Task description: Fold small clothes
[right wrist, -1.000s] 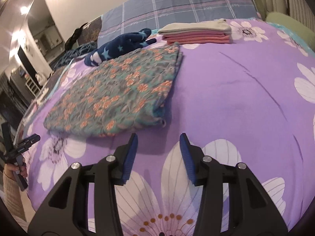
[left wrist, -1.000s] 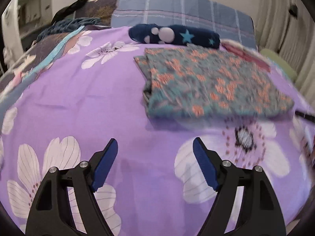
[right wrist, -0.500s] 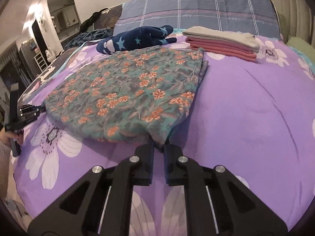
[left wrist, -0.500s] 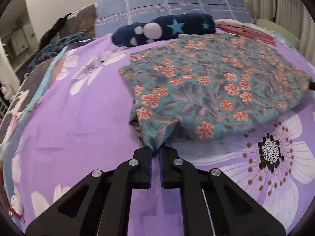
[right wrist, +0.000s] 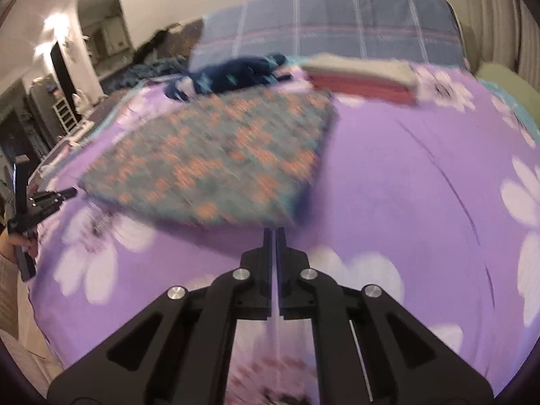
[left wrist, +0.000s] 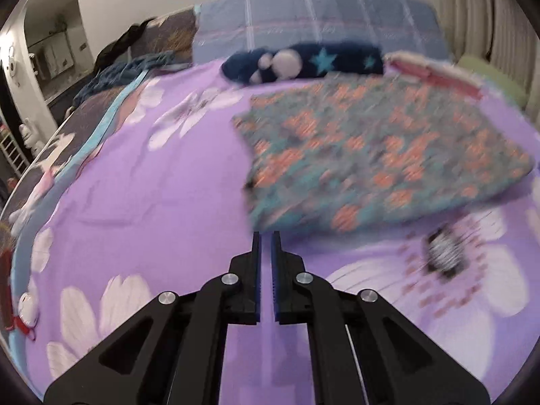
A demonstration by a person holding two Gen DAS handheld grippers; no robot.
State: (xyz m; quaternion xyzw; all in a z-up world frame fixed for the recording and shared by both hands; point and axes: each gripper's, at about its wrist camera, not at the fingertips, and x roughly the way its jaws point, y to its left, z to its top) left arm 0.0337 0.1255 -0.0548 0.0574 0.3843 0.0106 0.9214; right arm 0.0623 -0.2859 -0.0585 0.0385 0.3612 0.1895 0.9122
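Pinching corners of teal, orange-flowered garment: closed left fingers, closed right fingers.

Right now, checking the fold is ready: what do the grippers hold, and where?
Left gripper and right gripper each pinch a near corner of the floral garment.

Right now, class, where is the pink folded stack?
The stack lies at the bed's far end before the plaid pillow, right of the star-print item, just beyond the floral garment.

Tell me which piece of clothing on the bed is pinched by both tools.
The teal floral garment, nearest both tools; the star-print navy piece and pink folded stack lie untouched behind it.
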